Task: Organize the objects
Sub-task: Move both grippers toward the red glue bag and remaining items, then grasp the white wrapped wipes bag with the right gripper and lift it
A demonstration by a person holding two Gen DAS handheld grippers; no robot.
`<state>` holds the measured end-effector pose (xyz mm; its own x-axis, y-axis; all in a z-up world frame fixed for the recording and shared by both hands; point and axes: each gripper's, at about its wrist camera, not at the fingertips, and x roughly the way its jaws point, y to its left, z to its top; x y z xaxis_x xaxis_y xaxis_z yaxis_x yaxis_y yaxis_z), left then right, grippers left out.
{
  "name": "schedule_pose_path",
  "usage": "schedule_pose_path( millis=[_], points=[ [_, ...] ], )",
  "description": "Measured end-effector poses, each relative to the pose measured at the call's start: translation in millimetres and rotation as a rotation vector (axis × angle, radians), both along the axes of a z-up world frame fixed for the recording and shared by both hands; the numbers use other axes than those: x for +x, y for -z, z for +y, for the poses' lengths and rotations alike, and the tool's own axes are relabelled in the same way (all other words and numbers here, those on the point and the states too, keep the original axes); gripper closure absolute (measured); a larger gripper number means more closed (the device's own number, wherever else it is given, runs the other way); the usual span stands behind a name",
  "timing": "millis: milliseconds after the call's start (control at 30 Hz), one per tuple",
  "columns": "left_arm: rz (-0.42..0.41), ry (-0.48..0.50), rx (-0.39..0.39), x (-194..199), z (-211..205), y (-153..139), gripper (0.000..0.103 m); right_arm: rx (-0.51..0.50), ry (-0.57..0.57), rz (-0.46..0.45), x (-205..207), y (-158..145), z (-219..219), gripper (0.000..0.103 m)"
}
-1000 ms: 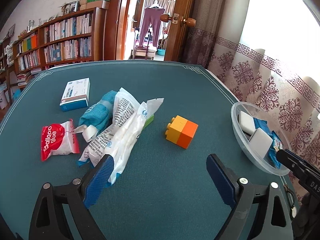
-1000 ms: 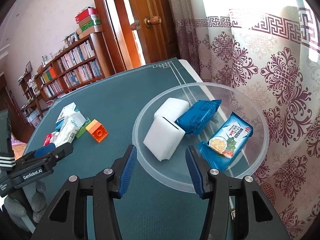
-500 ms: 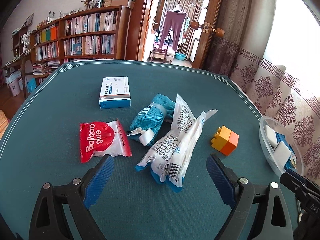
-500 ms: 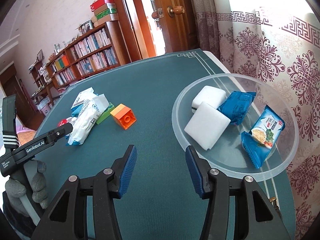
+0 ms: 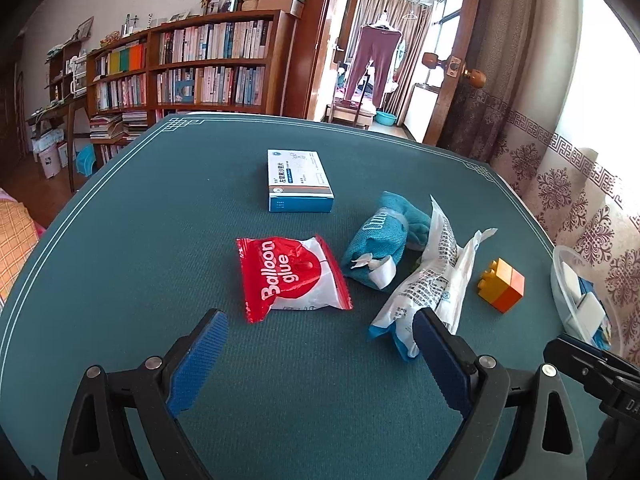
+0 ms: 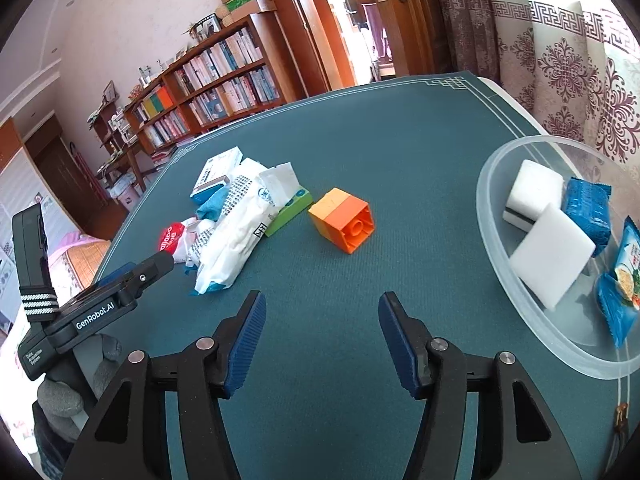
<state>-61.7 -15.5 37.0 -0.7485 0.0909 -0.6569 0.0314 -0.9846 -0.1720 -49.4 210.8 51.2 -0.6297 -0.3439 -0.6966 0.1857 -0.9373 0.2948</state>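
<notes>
My left gripper (image 5: 320,320) hangs open over bare table, just short of a red "Balloon glue" packet (image 5: 292,276). Right of the packet lie a teal cloth roll (image 5: 380,248) and a white printed packet (image 5: 432,284); a blue-and-white box (image 5: 298,180) sits farther back. My right gripper (image 6: 322,304) has its jaws opening with nothing between them. It points at an orange-and-yellow block (image 6: 342,220). A green block (image 6: 290,210) peeks out from under the white packet (image 6: 236,232). A clear bowl (image 6: 492,216) at the right holds white sponges (image 6: 552,252) and blue snack packets (image 6: 588,208).
The table is covered in a dark teal cloth with a white border line. A patterned curtain (image 6: 568,60) hangs close behind the bowl on the right. Bookshelves (image 5: 200,68) and an open doorway stand beyond the far edge. My left gripper's body (image 6: 132,280) shows at the left of the right wrist view.
Both grippers have swung left. The left now faces the red packet instead of the white packet and block. The right has left the bowl, faces the block, and its jaws stand wider.
</notes>
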Motion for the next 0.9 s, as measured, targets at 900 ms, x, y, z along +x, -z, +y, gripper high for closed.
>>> schedule_pose_path(
  millis=[900],
  points=[
    [-0.048, -0.182, 0.061, -0.5, -40.7, 17.2, 0.007, -0.025, -0.003, -0.083, -91.3, 9.4, -97.6, 0.039]
  ],
)
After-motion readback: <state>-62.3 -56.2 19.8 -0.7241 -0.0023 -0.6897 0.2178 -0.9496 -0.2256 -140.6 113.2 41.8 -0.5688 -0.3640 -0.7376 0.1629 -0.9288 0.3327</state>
